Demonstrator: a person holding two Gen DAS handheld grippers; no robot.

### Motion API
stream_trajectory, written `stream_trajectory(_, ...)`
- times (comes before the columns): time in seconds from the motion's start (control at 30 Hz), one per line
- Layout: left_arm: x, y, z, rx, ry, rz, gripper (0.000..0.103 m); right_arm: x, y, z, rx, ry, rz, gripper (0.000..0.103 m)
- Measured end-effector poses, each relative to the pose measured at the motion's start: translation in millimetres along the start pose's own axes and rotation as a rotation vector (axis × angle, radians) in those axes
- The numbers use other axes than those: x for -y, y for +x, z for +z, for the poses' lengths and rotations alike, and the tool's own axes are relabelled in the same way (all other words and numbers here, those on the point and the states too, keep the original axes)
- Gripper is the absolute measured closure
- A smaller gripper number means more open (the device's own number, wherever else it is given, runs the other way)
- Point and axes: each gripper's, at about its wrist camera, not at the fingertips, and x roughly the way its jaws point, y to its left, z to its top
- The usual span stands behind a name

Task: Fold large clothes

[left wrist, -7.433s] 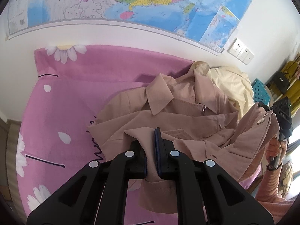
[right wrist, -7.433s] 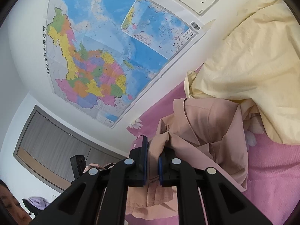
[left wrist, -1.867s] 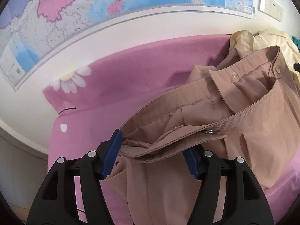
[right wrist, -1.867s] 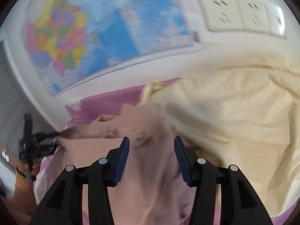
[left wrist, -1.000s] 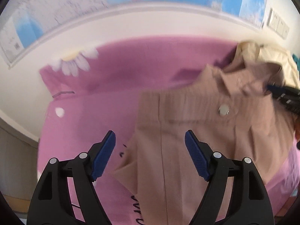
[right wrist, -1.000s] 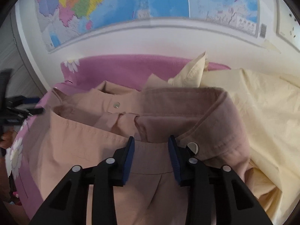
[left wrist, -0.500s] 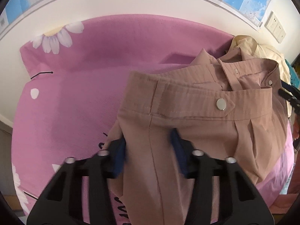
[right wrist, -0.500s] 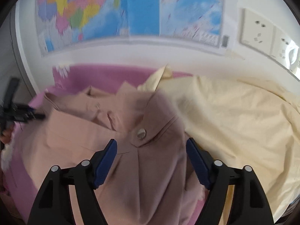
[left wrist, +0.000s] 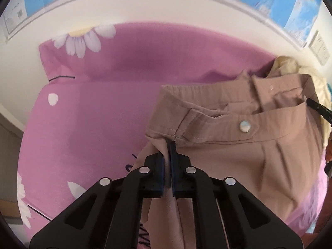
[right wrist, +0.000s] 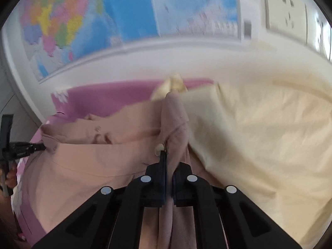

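Pinched tight at both ends now. Left gripper (left wrist: pixel 167 148) just clamped down, jaws having closed on the near-left corner of the waistband of the tan trousers (left wrist: pixel 238 145), cloth squeezed between the blue pads. Right gripper (right wrist: pixel 167 155) likewise just snapped closed, jaws nipping a bunched fold of the same trousers (right wrist: pixel 93 161) right beside a pale snap button (right wrist: pixel 159 147). Seen from the left wrist: waistband stretched across to the right, silver snap button (left wrist: pixel 244 126) showing on its tab, pleats running down below it, legs trailing toward the camera under the gripper. Right gripper's tip (left wrist: pixel 319 112) poking in at the far right edge of that view, at the other end of the waistband. From the right wrist, left gripper (right wrist: pixel 20 147) visible at the far left, gripping the opposite corner, a bit of a hand (right wrist: pixel 9 176) below it. Trousers lying on a pink bedsheet (left wrist: pixel 93 114) printed with white daisies. Cream garment (right wrist: pixel 259 134) heaped just beside the trousers on the right, touching them. Wall map (right wrist: pixel 124 10) above, wall sockets (right wrist: pixel 286 6) to its right. Right-wrist view blurred, fine detail hard to read.
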Motion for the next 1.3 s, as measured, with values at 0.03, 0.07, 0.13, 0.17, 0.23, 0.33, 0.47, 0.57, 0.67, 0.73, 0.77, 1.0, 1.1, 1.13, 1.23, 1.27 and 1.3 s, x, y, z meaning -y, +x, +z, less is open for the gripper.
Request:
stream_trajectory(0.03, -1.2, 3.3, 1.0, -0.008, 0.005, 0.009, 0.091, 3.0, 4.9, -1.6, -0.019, 0.027, 0.015, 0.091)
stream_trajectory(0.07, -1.6, 3.8, 0.0, -0.006, 0.007, 0.017, 0.087, 4.5, 5.3, -2.7, -0.022, 0.044, 0.017, 0.089)
stream_trajectory(0.13, -5.0, -4.7, -3.4, 0.016, -0.009, 0.026, 0.074, 6.9, -3.1, -6.1, -0.02, 0.057, 0.032, 0.064)
stream_trajectory(0.17, -8.3, -11.8, -5.5, 0.037, -0.022, 0.03, 0.054, 7.9, -9.6, -7.6, -0.015, 0.065, 0.045, 0.058)
stream_trajectory(0.23, -13.8, -27.1, -12.1, 0.083, -0.032, 0.021, 0.04, 10.0, -34.3, -13.5, 0.022, 0.078, 0.075, 0.042)
stream_trajectory(0.33, -22.2, -54.7, -34.0, 0.131, -0.033, -0.025, 0.032, 19.7, -75.0, -34.1, 0.066, 0.123, 0.125, 0.025)
stream_trajectory(0.47, -30.8, -69.3, -75.2, 0.107, -0.07, -0.102, 0.023, 39.8, -100.7, -84.5, 0.019, 0.235, 0.2, 0.017)
stream_trajectory(0.57, -37.3, -60.5, -104.1, 0.034, -0.123, -0.191, 0.022, 50.7, -97.1, -119.5, -0.036, 0.328, 0.239, 0.017)
stream_trajectory(0.67, -35.3, -53.2, -126.4, -0.008, -0.149, -0.246, 0.022, 54.7, -82.7, -146.8, -0.087, 0.401, 0.277, 0.017)
stream_trajectory(0.73, -29.5, -55.3, -134.8, 0.013, -0.145, -0.252, 0.022, 50.2, -70.8, -153.1, -0.091, 0.438, 0.332, 0.017)
stream_trajectory(0.77, -27.8, -56.1, -137.9, 0.009, -0.152, -0.282, 0.021, 47.3, -68.5, -153.3, -0.085, 0.442, 0.337, 0.017)
stream_trajectory(1.0, -4.3, -50.7, -141.8, 0.002, -0.156, -0.355, 0.014, 30.8, -41.7, -140.2, -0.049, 0.469, 0.368, 0.013)
stream_trajectory(1.1, 1.7, -45.3, -134.2, 0.0, -0.161, -0.373, 0.011, 28.0, -35.5, -133.3, -0.021, 0.491, 0.386, 0.005)
stream_trajectory(1.13, 1.8, -43.5, -131.2, 0.001, -0.171, -0.383, 0.01, 24.8, -33.1, -130.2, -0.017, 0.486, 0.385, 0.005)
stream_trajectory(1.23, 3.4, -35.5, -118.1, 0.004, -0.218, -0.393, 0.005, 15.1, -23.8, -119.7, -0.018, 0.471, 0.387, 0.014)
stream_trajectory(1.27, 3.2, -34.5, -116.0, 0.002, -0.222, -0.386, 0.005, 13.4, -22.2, -118.9, -0.025, 0.457, 0.384, 0.022)
stream_trajectory(1.3, 4.2, -32.6, -112.2, -0.005, -0.233, -0.378, 0.005, 9.5, -18.6, -115.6, -0.037, 0.445, 0.359, 0.042)
